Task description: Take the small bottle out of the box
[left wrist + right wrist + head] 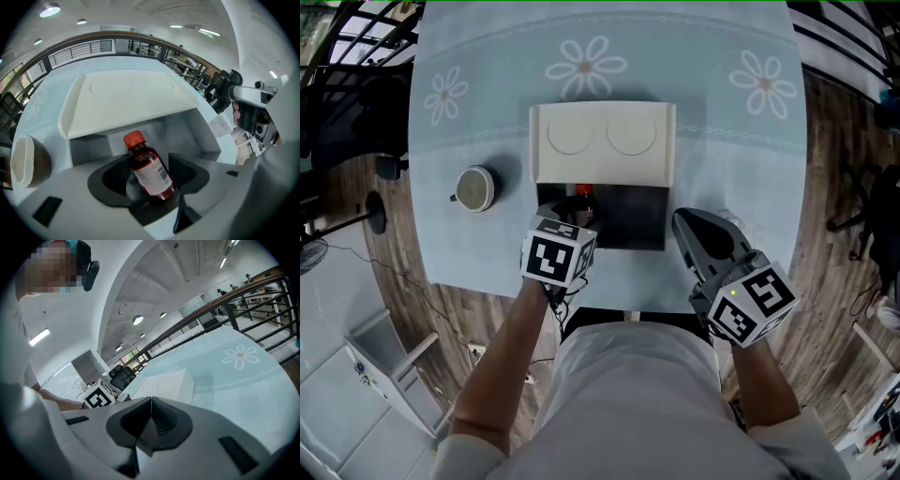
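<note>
A small amber bottle (147,171) with an orange cap and a white label stands tilted inside the open white box (126,101), in its dark tray. My left gripper (149,161) points steeply down into the box, jaws spread wide on either side of the bottle, not clamped on it. From the head view the bottle's (582,201) cap shows just beyond the left gripper (568,216), under the raised lid (602,141). My right gripper (680,218) hovers to the right of the box, jaws shut with nothing between them (150,404).
A round white-topped container (474,187) sits left of the box on the pale blue daisy tablecloth (741,159). The table's near edge (487,286) runs close to both hands. Dark railings and chairs surround the table.
</note>
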`<state>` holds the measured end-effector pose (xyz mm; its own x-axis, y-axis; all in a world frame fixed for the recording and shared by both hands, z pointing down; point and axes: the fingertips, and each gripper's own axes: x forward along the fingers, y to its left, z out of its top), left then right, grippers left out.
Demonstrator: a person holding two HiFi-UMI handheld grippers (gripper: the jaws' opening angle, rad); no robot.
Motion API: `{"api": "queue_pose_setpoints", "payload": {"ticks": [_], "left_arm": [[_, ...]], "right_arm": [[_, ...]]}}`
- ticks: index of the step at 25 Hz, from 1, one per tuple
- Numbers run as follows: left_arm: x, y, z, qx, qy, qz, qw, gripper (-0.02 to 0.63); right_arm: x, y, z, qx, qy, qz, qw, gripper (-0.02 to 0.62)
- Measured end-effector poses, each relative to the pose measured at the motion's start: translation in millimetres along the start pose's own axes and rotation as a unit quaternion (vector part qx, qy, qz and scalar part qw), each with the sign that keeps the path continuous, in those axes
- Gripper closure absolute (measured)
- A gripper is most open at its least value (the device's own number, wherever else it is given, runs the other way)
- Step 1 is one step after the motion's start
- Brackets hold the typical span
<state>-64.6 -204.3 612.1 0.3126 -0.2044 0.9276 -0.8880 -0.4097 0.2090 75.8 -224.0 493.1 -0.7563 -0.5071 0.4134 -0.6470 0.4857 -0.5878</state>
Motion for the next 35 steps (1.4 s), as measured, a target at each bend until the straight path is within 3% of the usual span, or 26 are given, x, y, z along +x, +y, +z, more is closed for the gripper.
{"api": "queue_pose_setpoints", "payload": {"ticks": [6, 20, 35], "left_arm": [[8.1, 1.9, -1.6, -0.015, 0.018, 0.004, 0.9997, 0.348], [7.2, -1.7, 0.6, -0.004, 0.016, -0.009, 0.9998, 0.368], [-41.7, -16.4, 19.2, 0.027, -0.069, -0.029, 0.9969, 0.376]], "right_arm": [[-2.7, -5.5, -0.9, 0.003, 0.000, -0.003, 1.000, 0.572], [-3.2, -1.4, 0.2, 0.000, 0.000, -0.004, 1.000, 0.572], [-10.6, 35.7, 5.1, -0.026, -0.014, -0.004, 1.000, 0.572]]}}
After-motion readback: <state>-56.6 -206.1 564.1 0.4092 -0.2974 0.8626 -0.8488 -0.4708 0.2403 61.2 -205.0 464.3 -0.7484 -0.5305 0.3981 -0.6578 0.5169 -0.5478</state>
